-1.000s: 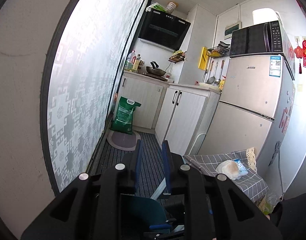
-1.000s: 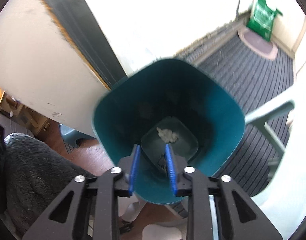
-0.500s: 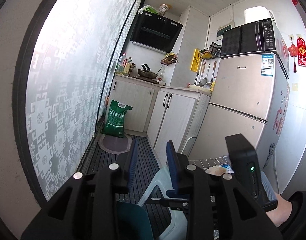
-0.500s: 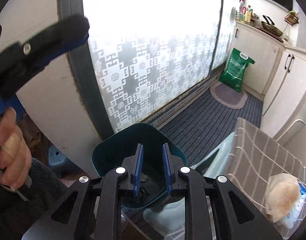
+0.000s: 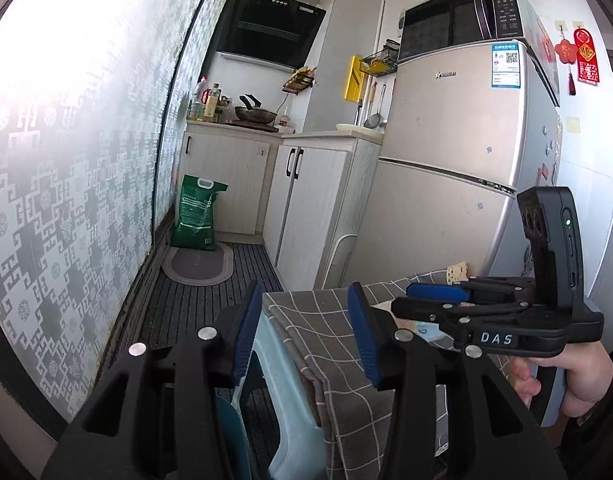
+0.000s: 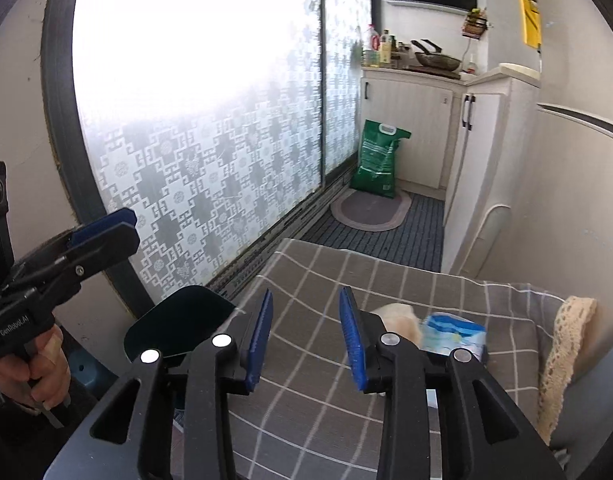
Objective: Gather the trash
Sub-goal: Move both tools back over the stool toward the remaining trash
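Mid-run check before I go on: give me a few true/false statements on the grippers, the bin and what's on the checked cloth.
1. The right gripper is open and holds nothing. True.
2. A crumpled tissue and a blue-white packet lie on the checked cloth. True.
3. The left gripper is clamped on the packet. False: it is open and empty.
4. The dark teal bin stands on the cloth. False: it sits beside the cloth's left edge, lower down.
5. The green bag lies on the cloth. False: it stands on the floor by the cabinets.
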